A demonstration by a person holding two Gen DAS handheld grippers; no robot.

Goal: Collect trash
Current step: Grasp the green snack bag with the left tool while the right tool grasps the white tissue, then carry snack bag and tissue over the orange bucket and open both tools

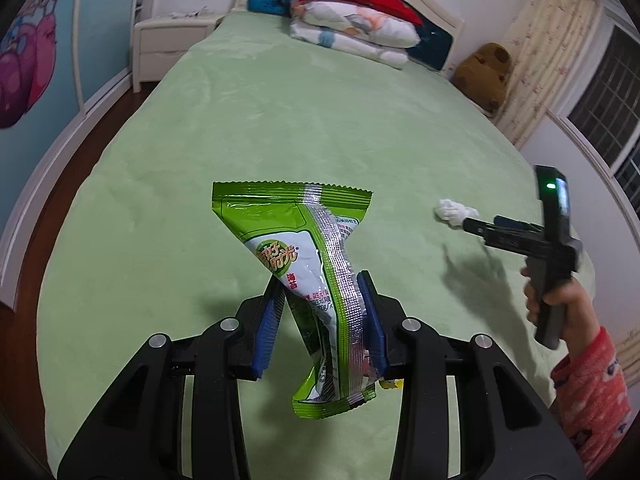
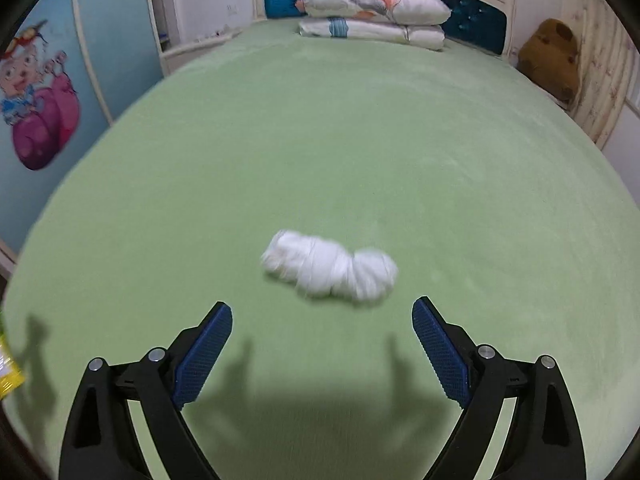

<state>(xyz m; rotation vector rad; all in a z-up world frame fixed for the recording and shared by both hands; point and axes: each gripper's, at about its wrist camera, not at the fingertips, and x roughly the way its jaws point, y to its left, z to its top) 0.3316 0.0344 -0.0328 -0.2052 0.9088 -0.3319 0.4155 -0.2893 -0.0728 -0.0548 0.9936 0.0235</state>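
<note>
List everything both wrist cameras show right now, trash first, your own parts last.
snack wrapper: 1, green and silver, clamped in the left jaws above the bed
crumpled tissue: 1, white, on the bed just ahead of the right jaws
yellow wrapper: 1, partly seen, left edge of the right wrist view
bed: 1, green cover
folded bedding: 1 stack, white and red, by the headboard
plush toy: 1, brown, right of the headboard
nightstand: 1, white, left of the bed
left gripper: shut on the wrapper
right gripper: open
right hand: pink sleeve
</note>
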